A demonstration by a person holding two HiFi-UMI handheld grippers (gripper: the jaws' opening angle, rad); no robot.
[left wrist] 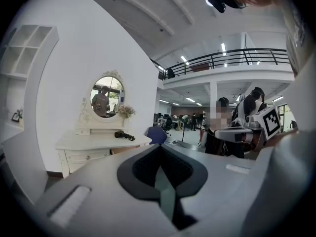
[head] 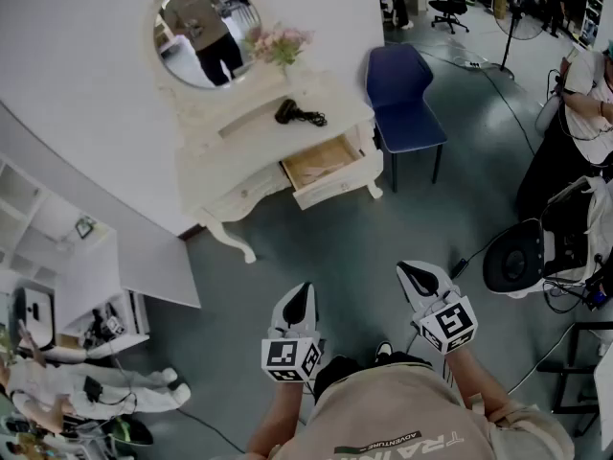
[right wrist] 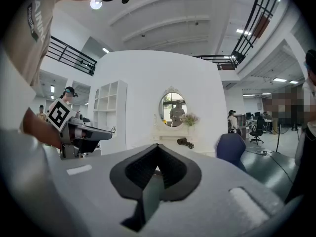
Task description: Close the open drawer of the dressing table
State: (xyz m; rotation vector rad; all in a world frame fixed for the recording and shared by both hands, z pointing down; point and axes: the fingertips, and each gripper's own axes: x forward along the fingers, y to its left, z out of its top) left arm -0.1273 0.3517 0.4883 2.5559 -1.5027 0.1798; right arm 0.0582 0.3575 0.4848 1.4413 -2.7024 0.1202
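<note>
The white dressing table [head: 259,137] stands against the wall at the far left, with a round mirror [head: 204,32], pink flowers [head: 280,43] and a black hair dryer [head: 292,114] on top. Its right-hand drawer [head: 330,169] is pulled out, showing a bare wooden bottom. Both grippers hang well short of it, over the grey floor in front of the person. My left gripper [head: 302,289] and right gripper [head: 409,270] are shut and hold nothing. In the left gripper view the table [left wrist: 96,143] is far off beyond the gripper [left wrist: 160,150]. The right gripper [right wrist: 157,150] faces the table [right wrist: 174,138] from afar.
A blue chair [head: 402,94] stands just right of the open drawer. A white shelf unit [head: 57,247] lines the left wall. A person [head: 575,132] and black equipment [head: 522,257] are at the right. Cables [head: 479,247] run over the floor.
</note>
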